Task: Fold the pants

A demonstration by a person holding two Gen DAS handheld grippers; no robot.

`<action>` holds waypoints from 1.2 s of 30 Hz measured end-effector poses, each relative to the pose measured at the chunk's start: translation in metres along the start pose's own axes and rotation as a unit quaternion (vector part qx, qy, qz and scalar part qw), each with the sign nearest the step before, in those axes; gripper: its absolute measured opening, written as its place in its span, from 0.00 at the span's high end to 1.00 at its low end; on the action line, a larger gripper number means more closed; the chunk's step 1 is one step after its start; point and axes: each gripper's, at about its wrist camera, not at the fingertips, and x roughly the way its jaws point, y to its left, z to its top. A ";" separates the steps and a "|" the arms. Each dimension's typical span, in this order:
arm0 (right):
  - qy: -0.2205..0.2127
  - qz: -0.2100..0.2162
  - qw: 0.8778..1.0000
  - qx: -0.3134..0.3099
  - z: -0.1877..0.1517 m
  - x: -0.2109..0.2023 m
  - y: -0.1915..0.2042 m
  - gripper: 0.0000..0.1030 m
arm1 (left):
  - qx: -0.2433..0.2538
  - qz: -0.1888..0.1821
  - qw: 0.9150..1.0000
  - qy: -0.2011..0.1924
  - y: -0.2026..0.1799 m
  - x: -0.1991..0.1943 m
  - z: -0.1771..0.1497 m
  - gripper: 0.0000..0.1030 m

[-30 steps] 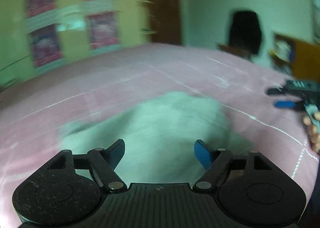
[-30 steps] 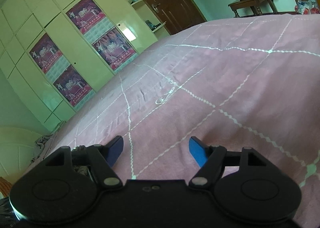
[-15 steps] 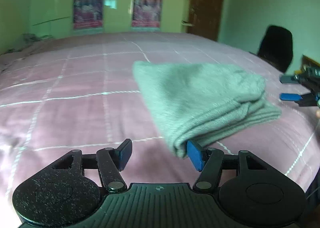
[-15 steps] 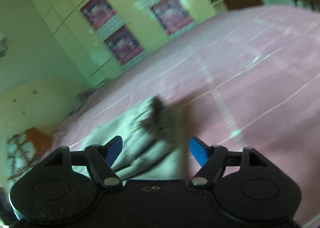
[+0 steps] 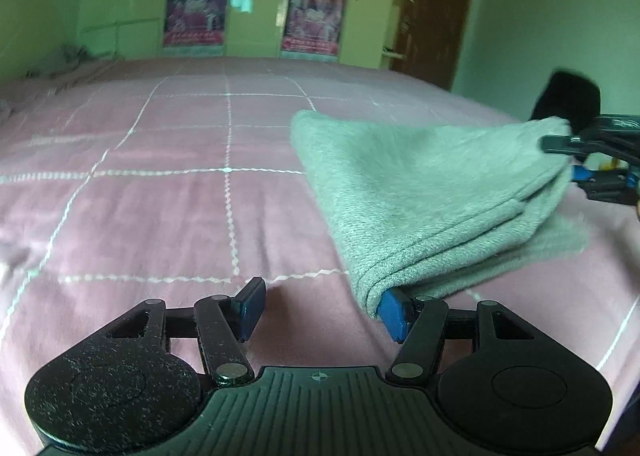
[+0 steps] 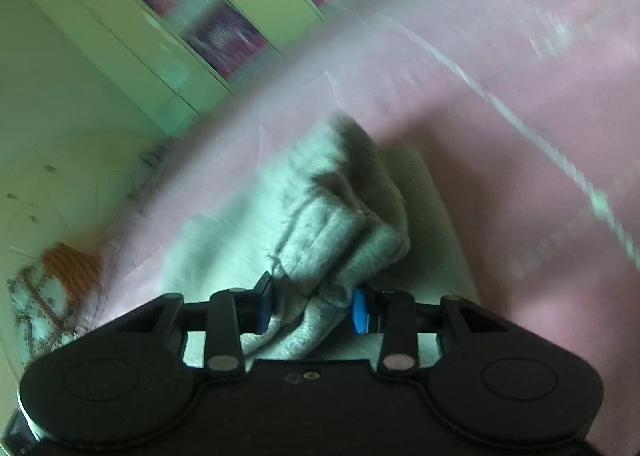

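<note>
Pants grey, folded thick, on bedspread

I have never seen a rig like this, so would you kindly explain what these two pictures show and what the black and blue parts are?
There is no robot here: a person holds a two-finger gripper in each hand, and each gripper carries a wide-angle camera looking along its fingers. One picture is from the left gripper, the other from the right gripper, so the black frame with blue pads at the bottom of each is that tool itself. Both look at a pink bedspread with folded grey pants on it. The right gripper's jaws are closing on a bunched corner of the pants. The left gripper's jaws stand apart, one pad tucked under the near corner, nothing clamped.
</note>
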 end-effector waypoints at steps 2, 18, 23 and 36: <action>-0.033 0.035 0.999 -0.025 0.000 -0.021 0.015 0.65 | -0.024 -0.008 1.000 0.001 0.004 0.000 -0.002 0.41; -0.049 -0.060 0.993 -0.084 -0.022 -0.071 -0.007 0.69 | -0.004 0.010 1.000 -0.027 -0.009 -0.041 0.023 0.73; -0.037 -0.079 0.964 -0.250 0.002 -0.034 0.040 0.72 | 0.005 -0.039 0.999 -0.022 -0.045 0.027 0.062 0.73; 0.003 -0.107 0.943 -0.314 0.048 0.014 0.053 0.69 | 0.021 -0.017 0.998 0.055 -0.059 0.131 0.132 0.73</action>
